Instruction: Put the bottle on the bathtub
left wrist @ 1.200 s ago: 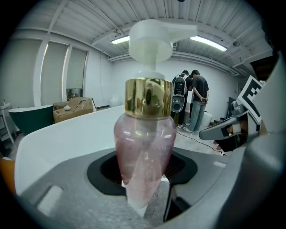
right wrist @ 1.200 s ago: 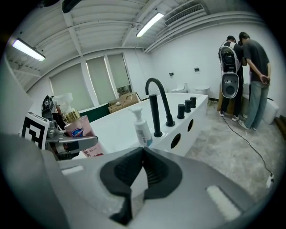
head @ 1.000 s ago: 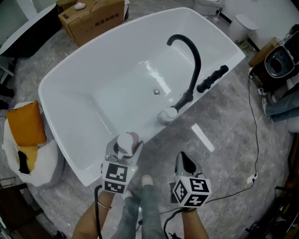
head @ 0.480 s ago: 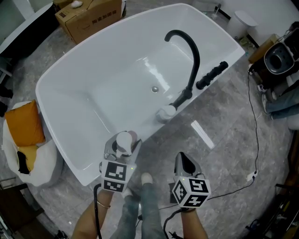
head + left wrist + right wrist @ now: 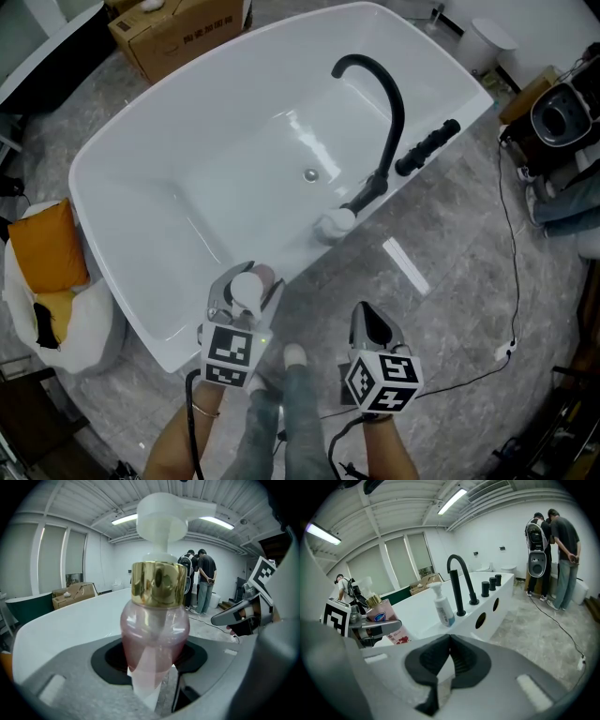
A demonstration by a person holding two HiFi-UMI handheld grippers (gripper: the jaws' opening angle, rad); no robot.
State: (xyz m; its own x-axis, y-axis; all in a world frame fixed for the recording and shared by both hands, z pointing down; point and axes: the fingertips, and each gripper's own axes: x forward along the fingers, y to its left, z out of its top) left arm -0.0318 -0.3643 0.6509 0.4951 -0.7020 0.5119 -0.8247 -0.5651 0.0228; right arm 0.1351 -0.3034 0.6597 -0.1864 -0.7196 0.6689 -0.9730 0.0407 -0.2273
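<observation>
The pink plastic pump bottle with the gold collar point(image 5: 155, 630) is pinched upright in my left tool point(image 5: 246, 292), just at the near rim of the white bathtub point(image 5: 150, 178), so it can stand there. My right tool point(image 5: 449, 641) hangs beside it, pressed together and empty.

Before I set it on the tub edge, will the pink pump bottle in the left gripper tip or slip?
Probably top-heavy: the pink pump bottle carries a gold collar and wide white pump head, so it may tip. Its rounded, glossy body could slip. The bathtub rim looks smooth, so it might slide there.
</observation>
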